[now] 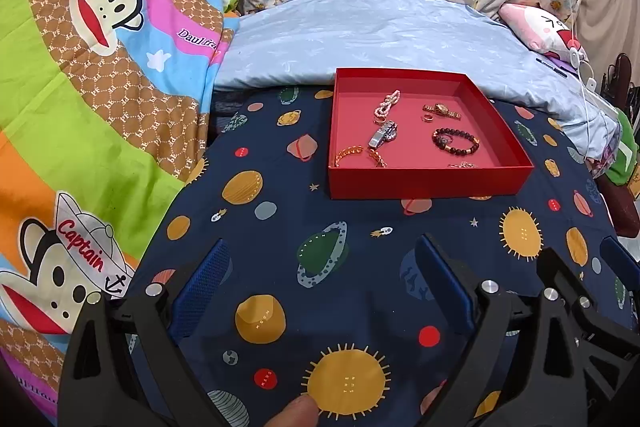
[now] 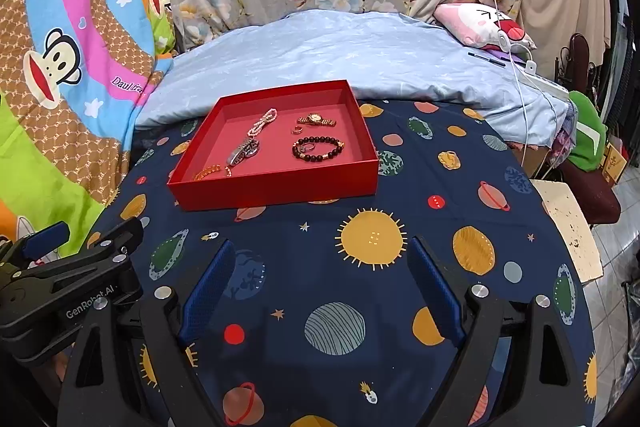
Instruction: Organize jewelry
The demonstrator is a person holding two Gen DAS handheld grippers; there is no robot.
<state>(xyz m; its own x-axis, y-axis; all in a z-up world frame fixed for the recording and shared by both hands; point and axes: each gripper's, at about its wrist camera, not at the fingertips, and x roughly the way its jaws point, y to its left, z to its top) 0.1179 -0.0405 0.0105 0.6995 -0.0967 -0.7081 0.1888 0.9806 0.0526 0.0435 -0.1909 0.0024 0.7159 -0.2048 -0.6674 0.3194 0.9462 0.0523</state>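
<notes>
The left gripper point(image 1: 324, 287) is held wide apart with nothing between its ribbed blue pads point(image 1: 202, 283); only patterned cloth is seen in the gap. A fingertip point(image 1: 294, 413) of the person is glimpsed at the lower edge of that view. The right gripper point(image 2: 330, 285) is likewise spread wide and is empty, its textured blue pads point(image 2: 208, 289) set on black plastic arms with round metal bolts. The two grippers are placed side by side, each seen at the edge of the other's view.

Beneath both, a dark blue cloth point(image 2: 400, 307) printed with planets and suns is stretched smooth over the surface. A broad strip of bare cloth is left between the pads and the red box point(image 1: 424, 183), a shallow square cardboard tray with low straight walls. Inside it, a pink bead strand point(image 1: 387, 105), a gold watch point(image 1: 442, 110), a small ring point(image 1: 428, 117), a dark beaded bracelet point(image 1: 456, 141), a silver metal watch point(image 1: 382, 135) and a gold chain bracelet point(image 1: 360, 154) are laid loosely apart on the flat floor.

Behind the box, a crumpled pale blue quilt point(image 1: 380, 35) is bunched against its far wall. A bright cartoon blanket point(image 1: 80, 87) is draped along the left edge. On the right, the cloth is seen to fall away at the rounded edge.
</notes>
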